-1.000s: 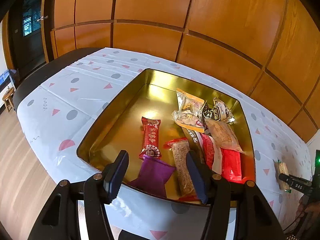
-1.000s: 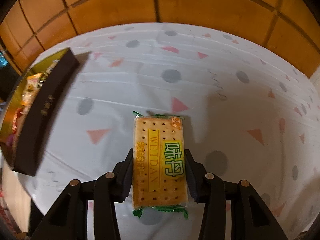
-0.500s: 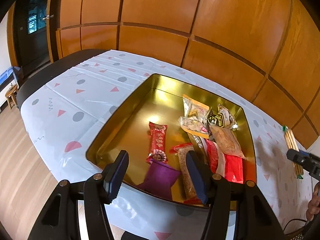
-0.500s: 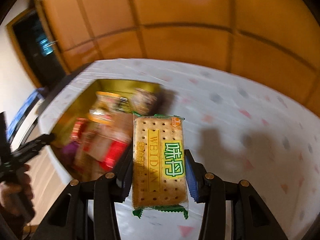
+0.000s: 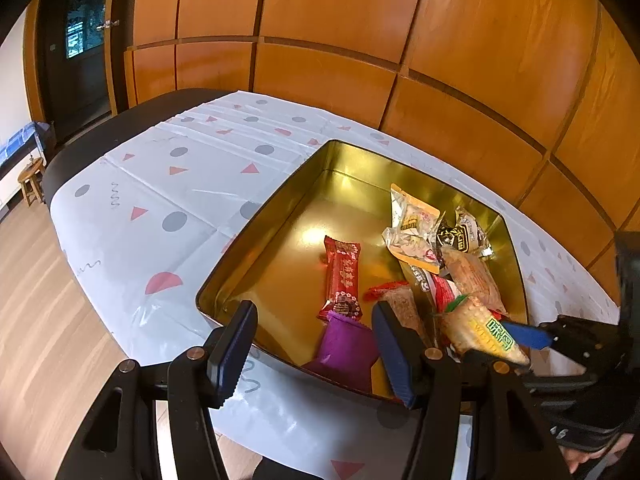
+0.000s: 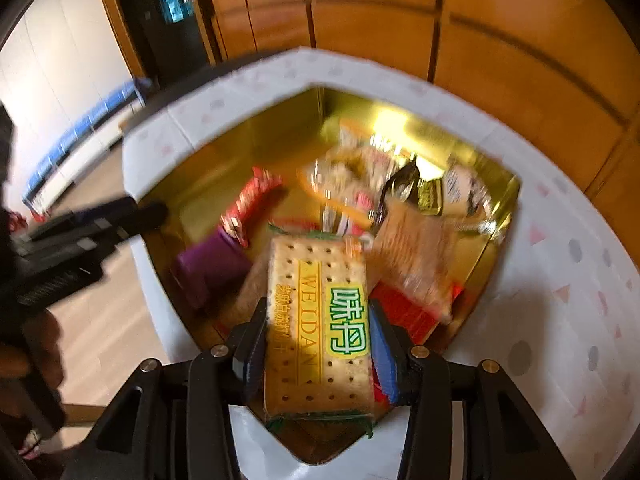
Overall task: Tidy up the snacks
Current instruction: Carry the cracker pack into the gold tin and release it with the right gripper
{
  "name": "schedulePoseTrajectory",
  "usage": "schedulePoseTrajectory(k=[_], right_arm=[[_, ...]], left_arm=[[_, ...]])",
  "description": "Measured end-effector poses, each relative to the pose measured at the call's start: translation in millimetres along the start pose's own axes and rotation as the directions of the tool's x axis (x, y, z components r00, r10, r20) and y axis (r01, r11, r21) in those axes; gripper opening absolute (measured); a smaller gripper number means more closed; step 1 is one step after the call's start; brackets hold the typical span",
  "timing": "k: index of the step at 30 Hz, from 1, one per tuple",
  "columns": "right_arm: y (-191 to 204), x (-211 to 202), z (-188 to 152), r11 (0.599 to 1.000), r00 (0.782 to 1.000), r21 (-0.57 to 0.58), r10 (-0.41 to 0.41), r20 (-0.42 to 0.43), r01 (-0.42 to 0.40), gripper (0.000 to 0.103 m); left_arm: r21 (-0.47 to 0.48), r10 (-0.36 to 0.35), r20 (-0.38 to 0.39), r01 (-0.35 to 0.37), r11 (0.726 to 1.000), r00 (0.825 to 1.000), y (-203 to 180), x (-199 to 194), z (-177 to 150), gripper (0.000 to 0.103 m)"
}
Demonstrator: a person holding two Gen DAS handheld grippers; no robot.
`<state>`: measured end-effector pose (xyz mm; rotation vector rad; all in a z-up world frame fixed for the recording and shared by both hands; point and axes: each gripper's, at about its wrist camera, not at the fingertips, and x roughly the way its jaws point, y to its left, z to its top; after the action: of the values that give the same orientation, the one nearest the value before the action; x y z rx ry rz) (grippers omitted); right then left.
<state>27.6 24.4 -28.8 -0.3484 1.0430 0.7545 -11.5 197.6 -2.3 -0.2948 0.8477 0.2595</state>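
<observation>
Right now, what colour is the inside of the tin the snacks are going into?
Shiny gold inside the tin, with a dark outer rim; it shows best in the left wrist view.

Two wrist views, each looking steeply down past its own claw, share the nearby gold tin [image 5: 280, 208] [image 6: 496, 240].

My right tool [image 6: 318, 344] has the cracker pack [image 6: 318, 328] between its fingers, which have just been easing apart. The pack hangs over the near corner of the gold tin [image 6: 496, 236]. Ahead lie blurred snacks: a purple packet [image 6: 208, 264] to the left, a red bar [image 6: 250, 204] beyond. My left tool [image 6: 120, 216] sits far left.
</observation>
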Motion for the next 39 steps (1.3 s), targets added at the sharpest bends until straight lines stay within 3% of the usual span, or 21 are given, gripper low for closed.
schedulePoseTrajectory(k=[4,6,10,14,29,36,39], right_arm=[[3.2,4.1,-6.4,1.000,1.000,-0.020,0.005,-0.011,-0.005,0.052],[5.1,4.0,-8.9,0.999,1.000,-0.033,-0.006,-0.010,0.005,0.044],[6.7,-5.9,-10.1,0.999,1.000,-0.035,0.002,0.014,-0.002,0.044],[13.5,5.0,-11.2,0.996,0.999,-0.075,-0.042,-0.008,0.041,0.031],[2.1,2.3,-20.2,0.998,0.998,0.019,-0.061,0.017,0.061,0.034],[-1.1,-15.8,-24.6,0.992,0.992,0.085,-0.098,0.079,0.091,0.035],[-2.8,-27.4,-28.5,0.987,0.986,0.129,-0.115,0.118,0.100,0.042]], left_arm=[[0.010,-0.006,0.000,0.006,1.000,1.000,-2.8,0.8,0.1,0.060],[0.020,-0.010,0.001,0.010,1.000,1.000,-5.7,0.8,-0.6,0.060],[0.036,-0.010,0.003,0.010,0.999,1.000,-10.1,-0.4,-1.4,0.060],[0.048,-0.006,0.002,0.006,0.999,1.000,-14.3,-2.2,-2.2,0.060],[0.099,0.008,0.036,-0.012,0.995,0.999,-30.5,-16.3,-7.9,0.061],[0.114,0.017,0.077,-0.026,0.993,0.997,-38.7,-29.5,-10.8,0.061],[0.120,0.024,0.100,-0.036,0.992,0.995,-42.7,-34.9,-11.4,0.061]])
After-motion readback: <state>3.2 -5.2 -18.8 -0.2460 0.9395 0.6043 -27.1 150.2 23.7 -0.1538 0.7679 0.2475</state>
